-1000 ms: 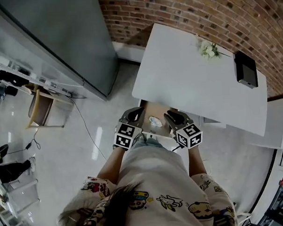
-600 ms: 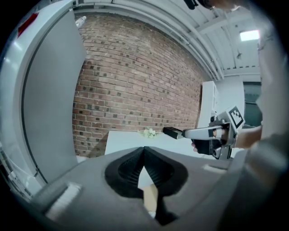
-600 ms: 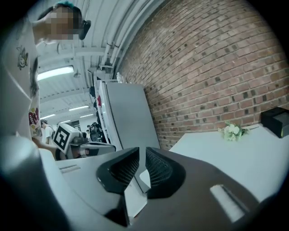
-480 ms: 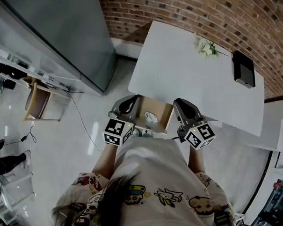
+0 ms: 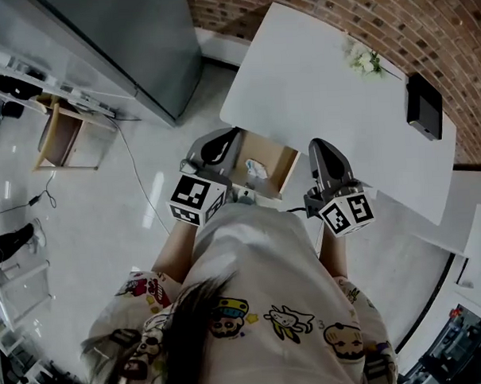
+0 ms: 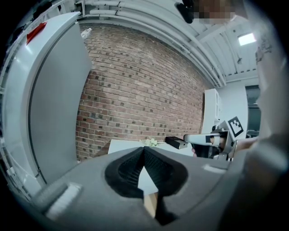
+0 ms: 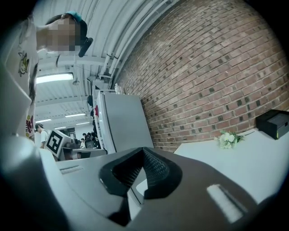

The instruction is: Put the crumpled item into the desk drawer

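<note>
Head view, looking straight down: the left tool (image 5: 216, 145) sits at the left side of the open drawer (image 5: 277, 163) and the right tool (image 5: 327, 161) at its right corner. Each gripper view shows its tool closed tip to tip with nothing pinched in it. The crumpled item (image 5: 256, 170), white, is lying inside the drawer, between the two tools. Past that is the white tabletop (image 5: 323, 88) with a little bunch of flowers (image 5: 366, 61) and a black box (image 5: 425, 107) near the far edge, then brick wall (image 5: 336, 8).
</note>
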Available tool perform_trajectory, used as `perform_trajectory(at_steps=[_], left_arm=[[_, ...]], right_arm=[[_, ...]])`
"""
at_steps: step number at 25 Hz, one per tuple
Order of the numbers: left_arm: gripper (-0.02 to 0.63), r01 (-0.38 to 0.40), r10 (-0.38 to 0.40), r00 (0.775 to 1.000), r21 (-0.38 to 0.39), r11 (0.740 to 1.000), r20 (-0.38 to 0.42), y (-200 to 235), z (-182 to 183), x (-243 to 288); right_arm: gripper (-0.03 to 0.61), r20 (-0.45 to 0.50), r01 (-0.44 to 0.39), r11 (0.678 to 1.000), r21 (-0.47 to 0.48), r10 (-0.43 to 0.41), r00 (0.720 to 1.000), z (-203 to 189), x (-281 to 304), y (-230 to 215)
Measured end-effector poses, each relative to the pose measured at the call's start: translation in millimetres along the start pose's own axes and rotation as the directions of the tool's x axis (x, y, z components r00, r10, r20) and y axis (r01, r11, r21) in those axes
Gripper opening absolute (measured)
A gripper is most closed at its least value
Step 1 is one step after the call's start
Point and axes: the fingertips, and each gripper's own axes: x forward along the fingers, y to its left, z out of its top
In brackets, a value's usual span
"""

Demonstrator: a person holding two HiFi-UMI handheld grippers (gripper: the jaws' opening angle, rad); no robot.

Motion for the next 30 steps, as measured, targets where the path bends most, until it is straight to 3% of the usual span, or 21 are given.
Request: perform_trajectory(at_steps=[6,30], left_arm=[[0.0,-0.008,0.008,1.0,-0.008,1.0,-0.009,2,-5,-5],[0.0,-0.007,0.008,1.0,-0.012,1.0,0.008,13,-6,-14]], right_arm=[[0.009,0.003,0.034,0.999,-0.01,-0.034,0.999,-1,-5,-2],[0.009,-0.064,0.001,0.999,-0.033,-0.003,0.998,-14,-1,11]])
